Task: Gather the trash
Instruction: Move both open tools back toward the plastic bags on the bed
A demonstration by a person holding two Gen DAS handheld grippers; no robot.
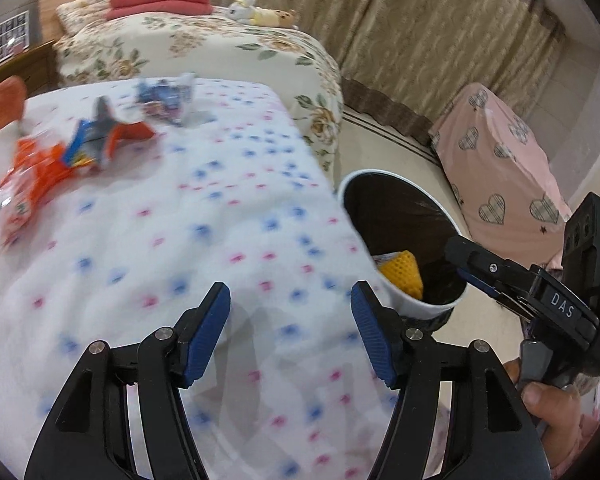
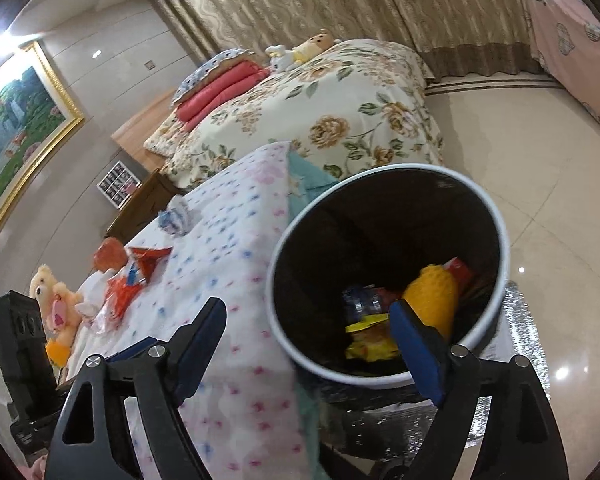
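My left gripper (image 1: 290,296) is open over the white dotted bedspread (image 1: 188,240), with nothing between its blue pads. Further up the bed lie an orange wrapper (image 1: 32,176), a blue-and-orange wrapper (image 1: 104,136) and a blue-and-white wrapper (image 1: 168,98). My right gripper (image 2: 306,308) is open and empty above the near rim of the white trash bin (image 2: 284,240), which stands beside the bed. Inside the bin lie a yellow foam net (image 2: 432,300) and several wrappers (image 2: 364,340). The left wrist view shows the bin (image 1: 380,176) with the right gripper's finger (image 1: 460,250) over its rim.
A floral-covered bed (image 1: 240,52) with folded pink blankets (image 1: 160,2) and plush toys (image 1: 260,14) lies behind. A pink heart-patterned cover (image 1: 500,168) stands at the right. A plush bear (image 2: 56,300) sits near the wrappers. Shiny tiled floor (image 2: 540,200) surrounds the bin.
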